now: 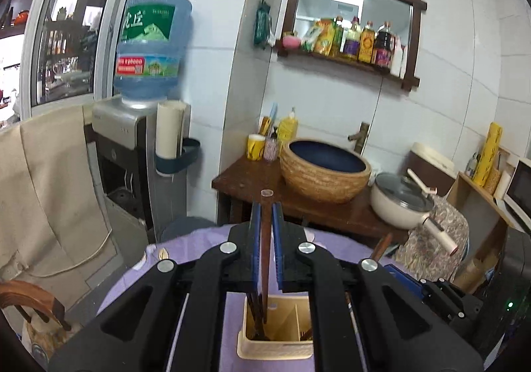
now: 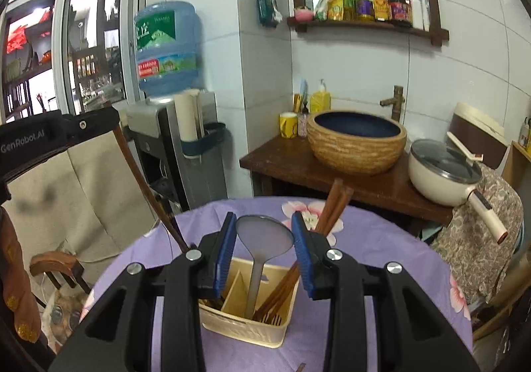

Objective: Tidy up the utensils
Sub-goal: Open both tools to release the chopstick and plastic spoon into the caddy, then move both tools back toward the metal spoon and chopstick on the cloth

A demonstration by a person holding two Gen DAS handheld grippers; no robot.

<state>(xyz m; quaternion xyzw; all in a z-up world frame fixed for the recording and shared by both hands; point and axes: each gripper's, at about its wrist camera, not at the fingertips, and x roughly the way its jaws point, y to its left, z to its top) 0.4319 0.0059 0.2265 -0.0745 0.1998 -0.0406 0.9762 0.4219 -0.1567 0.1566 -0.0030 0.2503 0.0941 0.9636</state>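
The task looks nearly finished. The cream holder (image 2: 247, 312) on the purple surface (image 2: 381, 259) already holds a metal spoon (image 2: 264, 235) in its middle slot and wooden chopsticks (image 2: 282, 285) beside it. The left tongs (image 1: 265, 206) are clamped on one dark wooden stick (image 1: 265, 255), its lower end inside the holder's left compartment, not yet let go. The right tongs (image 2: 264, 232) stand apart around the spoon's bowl, gripping nothing.

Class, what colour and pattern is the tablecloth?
Purple tablecloth with pink-and-white flowers; clearest in the right wrist view.
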